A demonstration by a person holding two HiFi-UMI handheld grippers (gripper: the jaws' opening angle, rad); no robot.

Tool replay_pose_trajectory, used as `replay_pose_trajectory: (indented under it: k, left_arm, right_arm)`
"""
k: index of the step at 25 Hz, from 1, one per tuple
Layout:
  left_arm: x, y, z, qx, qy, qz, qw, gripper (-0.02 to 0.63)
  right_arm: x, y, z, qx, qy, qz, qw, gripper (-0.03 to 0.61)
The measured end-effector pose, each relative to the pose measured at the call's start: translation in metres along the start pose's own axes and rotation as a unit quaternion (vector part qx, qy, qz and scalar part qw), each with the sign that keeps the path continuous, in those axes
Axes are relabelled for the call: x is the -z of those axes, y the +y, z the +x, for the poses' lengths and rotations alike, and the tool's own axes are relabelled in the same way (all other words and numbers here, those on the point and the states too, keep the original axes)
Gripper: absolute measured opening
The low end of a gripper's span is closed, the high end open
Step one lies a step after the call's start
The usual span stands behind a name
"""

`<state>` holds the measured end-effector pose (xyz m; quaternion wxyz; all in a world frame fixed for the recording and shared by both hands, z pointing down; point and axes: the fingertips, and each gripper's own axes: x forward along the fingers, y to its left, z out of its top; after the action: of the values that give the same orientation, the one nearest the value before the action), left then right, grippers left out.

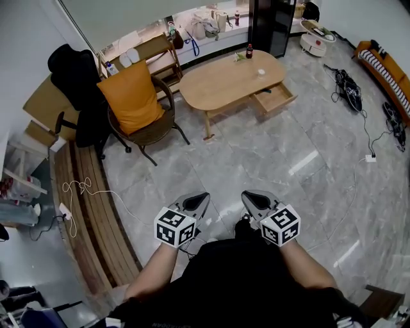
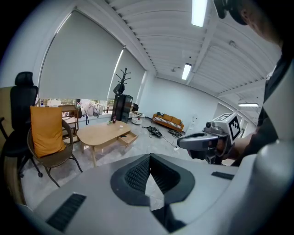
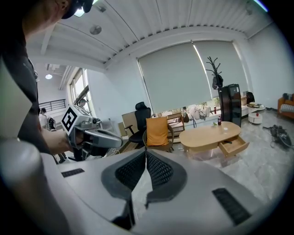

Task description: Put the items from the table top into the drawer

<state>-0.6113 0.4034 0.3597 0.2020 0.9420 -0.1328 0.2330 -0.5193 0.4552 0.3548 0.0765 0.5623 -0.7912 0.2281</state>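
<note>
Seemingly the approach step, left tool (image 1: 198,197) and right tool (image 1: 251,195) clenched on nothing, well apart from the counter (image 1: 218,80) bearing bottle (image 1: 249,50) and cup (image 1: 261,72) above the open drawer (image 1: 274,98); next, probably: walk up, unclench, take the bottle.

1. It looks like an office lounge: grey tiled floor (image 1: 256,166), wide roller blind (image 2: 82,69), ceiling strip lights (image 2: 199,11).
2. Furniture: low wooden worktop (image 1: 230,80), orange-cushioned armchair (image 1: 131,96), black office chair (image 1: 73,77), sofa (image 1: 384,67).

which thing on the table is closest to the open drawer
The small white cup, by the edge above the drawer; the dark bottle and green item sit at the far side.
</note>
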Motion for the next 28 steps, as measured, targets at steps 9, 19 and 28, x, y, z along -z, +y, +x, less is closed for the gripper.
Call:
replay_pose_trajectory:
  k: [9,19,28]
  left_arm:
    - [-0.086,0.014,0.104,-0.012,-0.017,0.024,0.9995,0.005]
    - [-0.123,-0.042,0.242,0.077,0.025,0.088,0.9928,0.005]
    - [-0.156,-0.014,0.331,0.106,0.069,0.103,0.9865,0.005]
  right_arm:
    - [-0.056,-0.118,0.011,-0.009,-0.026,-0.022,0.999,0.005]
    - [-0.039,-0.245,-0.044,0.068,-0.004,0.011,0.998,0.005]
    - [-0.048,-0.317,-0.045,0.109,-0.018,0.074,0.991,0.005]
